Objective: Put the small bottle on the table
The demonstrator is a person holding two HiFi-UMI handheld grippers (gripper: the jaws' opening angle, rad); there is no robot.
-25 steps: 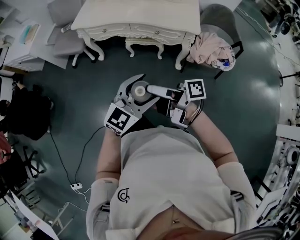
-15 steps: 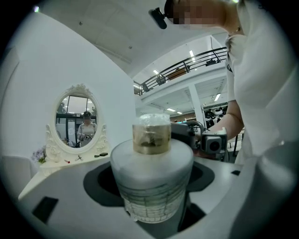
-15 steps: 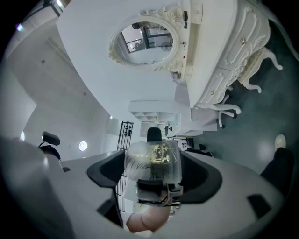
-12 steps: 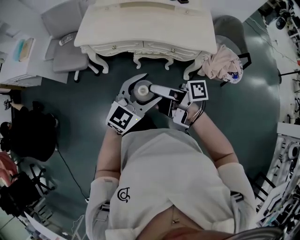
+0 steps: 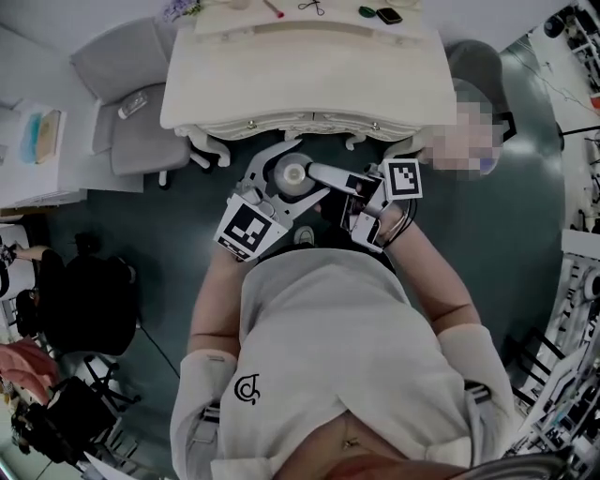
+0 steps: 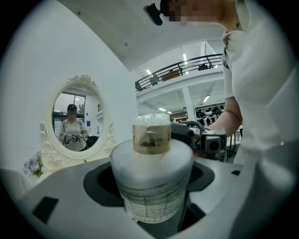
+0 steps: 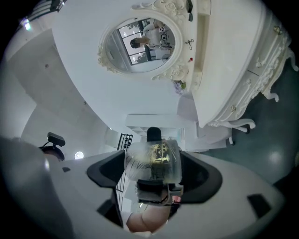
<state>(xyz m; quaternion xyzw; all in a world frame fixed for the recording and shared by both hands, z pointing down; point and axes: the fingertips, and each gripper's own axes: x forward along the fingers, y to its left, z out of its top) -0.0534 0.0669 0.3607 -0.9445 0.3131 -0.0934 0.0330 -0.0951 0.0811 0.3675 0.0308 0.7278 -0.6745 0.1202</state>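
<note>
The small bottle (image 5: pixel 289 176) has a frosted white body (image 6: pixel 152 168) and a clear top with something amber-gold inside (image 7: pixel 154 161). It hangs in the air in front of my chest, just short of the white dressing table (image 5: pixel 300 84). My left gripper (image 5: pixel 298 169) is shut on the white body, with jaws wide on either side of it (image 6: pixel 152 186). My right gripper (image 5: pixel 319 173) comes in from the right, and its dark pads close on the clear top (image 7: pixel 153 179). Each gripper's camera sees the other gripper behind the bottle.
Scissors and small dark items lie at the table's far edge (image 5: pixel 375 13). An oval mirror (image 7: pixel 140 42) stands at its back. A grey chair (image 5: pixel 131 94) is left of the table, a chair with a cloth to the right. Dark bags (image 5: pixel 94 300) sit on the floor at left.
The table has come nearer, sliding down the head view until its front edge is just beyond the grippers. Both grippers keep the same hold on the bottle.
</note>
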